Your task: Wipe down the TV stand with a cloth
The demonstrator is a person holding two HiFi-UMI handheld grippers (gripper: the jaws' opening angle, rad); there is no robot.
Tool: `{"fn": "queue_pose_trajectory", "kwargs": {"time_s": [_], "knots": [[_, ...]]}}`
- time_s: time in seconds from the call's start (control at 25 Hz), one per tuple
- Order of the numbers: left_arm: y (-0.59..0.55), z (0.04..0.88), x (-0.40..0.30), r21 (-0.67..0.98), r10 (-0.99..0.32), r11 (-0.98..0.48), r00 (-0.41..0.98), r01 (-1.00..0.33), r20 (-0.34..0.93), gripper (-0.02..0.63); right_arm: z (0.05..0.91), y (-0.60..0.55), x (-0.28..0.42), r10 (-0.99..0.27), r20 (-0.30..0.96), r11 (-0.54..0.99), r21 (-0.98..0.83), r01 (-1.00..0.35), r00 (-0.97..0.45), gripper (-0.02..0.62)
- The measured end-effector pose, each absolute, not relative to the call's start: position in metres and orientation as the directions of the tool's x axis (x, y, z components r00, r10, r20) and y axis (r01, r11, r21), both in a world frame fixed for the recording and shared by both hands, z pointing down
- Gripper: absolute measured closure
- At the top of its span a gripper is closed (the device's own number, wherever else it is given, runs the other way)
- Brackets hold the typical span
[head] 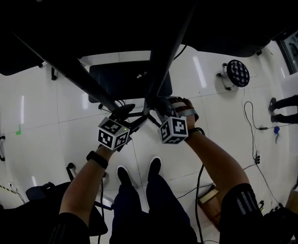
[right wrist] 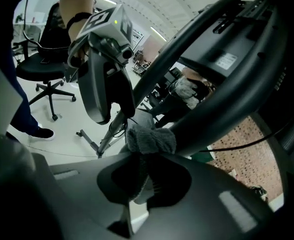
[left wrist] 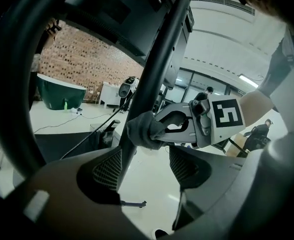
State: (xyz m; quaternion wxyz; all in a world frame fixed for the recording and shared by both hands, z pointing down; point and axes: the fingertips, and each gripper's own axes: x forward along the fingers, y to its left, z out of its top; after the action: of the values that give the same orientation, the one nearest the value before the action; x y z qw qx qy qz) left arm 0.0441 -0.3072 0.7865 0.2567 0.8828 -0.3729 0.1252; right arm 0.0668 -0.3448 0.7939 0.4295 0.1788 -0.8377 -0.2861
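Note:
The TV stand's black pole (head: pixel 161 60) slants across the head view, and both grippers are up against it. My right gripper (right wrist: pixel 147 176) is shut on a grey cloth (right wrist: pixel 152 140), which is pressed to the thick black pole (right wrist: pixel 222 84). In the left gripper view the cloth (left wrist: pixel 142 129) bulges from the right gripper (left wrist: pixel 159 130) against the pole (left wrist: pixel 162 59). My left gripper (left wrist: pixel 147 168) is open, and the pole runs down between its jaws, close to the left one. In the head view the left gripper (head: pixel 124 115) and the right gripper (head: pixel 156 115) sit side by side.
The stand's black base plate (head: pixel 123 78) lies on the white floor below. A black office chair (head: pixel 37 194) is at lower left. A round lamp (head: pixel 237 72) and floor cables (head: pixel 253 131) are at right. Another person's legs (head: pixel 291 105) stand at far right.

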Motion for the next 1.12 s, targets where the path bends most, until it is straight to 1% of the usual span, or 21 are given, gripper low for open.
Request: {"fn": "queue_pose_trajectory", "kwargs": {"time_s": [0.36, 0.64, 0.76, 0.84, 0.92, 1.04, 1.12], "knots": [[-0.304, 0.859, 0.044, 0.413, -0.556, -0.564, 0.698, -0.715, 0.451, 0.288, 0.888, -0.344, 0.061, -0.511, 0.71, 0.82, 0.572, -0.028, -0.484, 0.578], [-0.303, 0.887, 0.047, 0.437, -0.537, -0.56, 0.71, -0.704, 0.456, 0.288, 0.949, -0.343, 0.066, -0.478, 0.776, 0.847, 0.531, 0.018, -0.412, 0.578], [-0.298, 0.899, 0.048, 0.452, -0.52, -0.562, 0.721, -0.693, 0.458, 0.288, 0.967, -0.344, 0.068, -0.465, 0.803, 0.863, 0.505, 0.011, -0.372, 0.578], [-0.295, 0.897, 0.046, 0.452, -0.525, -0.562, 0.721, -0.693, 0.452, 0.288, 0.97, -0.341, 0.067, -0.451, 0.813, 0.876, 0.483, -0.007, -0.368, 0.578], [-0.29, 0.89, 0.043, 0.449, -0.526, -0.567, 0.724, -0.69, 0.447, 0.288, 0.966, -0.337, 0.067, -0.452, 0.804, 0.882, 0.468, -0.056, -0.387, 0.578], [-0.277, 0.866, 0.034, 0.442, -0.526, -0.589, 0.736, -0.676, 0.425, 0.284, 0.941, -0.331, 0.064, -0.481, 0.755, 0.875, 0.448, -0.185, -0.446, 0.578], [-0.264, 0.838, 0.025, 0.427, -0.539, -0.609, 0.744, -0.669, 0.396, 0.284, 0.908, -0.319, 0.058, -0.491, 0.718, 0.871, 0.418, -0.259, -0.494, 0.578]]}}
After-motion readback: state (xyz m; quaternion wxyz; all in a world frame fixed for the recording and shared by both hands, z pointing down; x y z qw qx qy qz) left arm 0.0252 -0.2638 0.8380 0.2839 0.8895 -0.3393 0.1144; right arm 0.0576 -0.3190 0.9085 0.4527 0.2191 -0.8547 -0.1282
